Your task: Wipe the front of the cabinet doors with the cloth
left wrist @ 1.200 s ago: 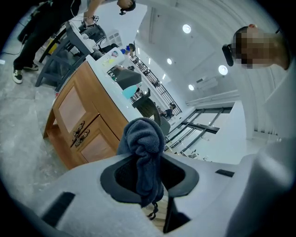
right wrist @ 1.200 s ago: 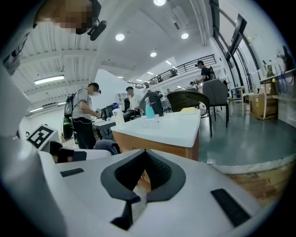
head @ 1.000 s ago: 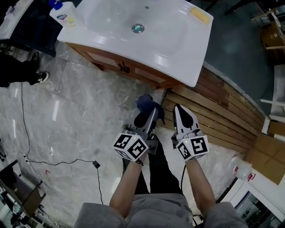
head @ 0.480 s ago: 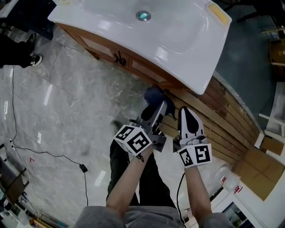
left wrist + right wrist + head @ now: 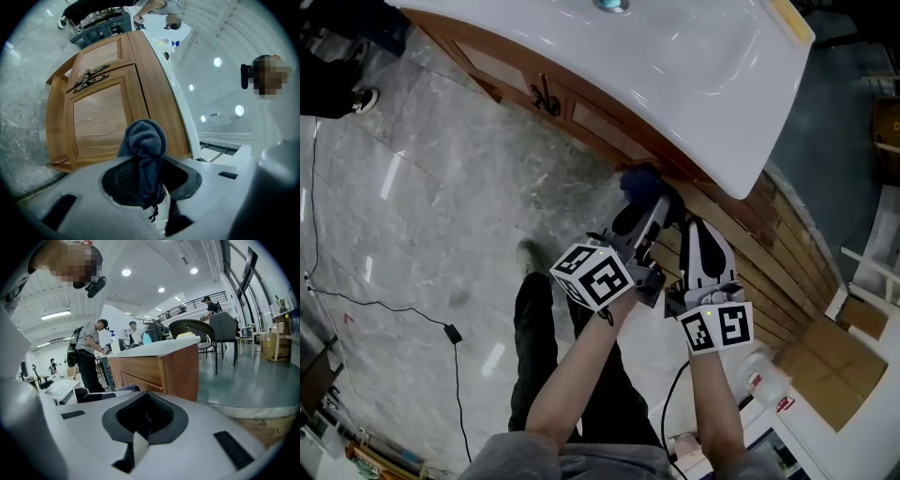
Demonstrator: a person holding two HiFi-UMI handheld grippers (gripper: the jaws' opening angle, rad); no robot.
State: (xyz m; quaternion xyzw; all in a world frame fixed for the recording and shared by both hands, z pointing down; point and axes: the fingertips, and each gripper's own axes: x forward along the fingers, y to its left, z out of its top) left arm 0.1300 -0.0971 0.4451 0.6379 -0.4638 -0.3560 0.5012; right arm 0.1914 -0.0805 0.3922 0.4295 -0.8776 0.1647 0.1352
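The left tongs [image 5: 143,161] are clamped on the bunched dark-blue cloth [image 5: 144,138], held near the wooden cabinet doors [image 5: 101,117] but apparently not touching, while the right tongs [image 5: 144,420] sit together, empty, so all the wiping seems left to do.

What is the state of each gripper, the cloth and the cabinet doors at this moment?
left gripper: shut on the dark blue cloth.
right gripper: shut, with nothing between its jaws.
dark blue cloth: bunched up, its end sticking out past the jaws toward the cabinet; contact with the wood cannot be told.
cabinet doors: both closed, their handles side by side.
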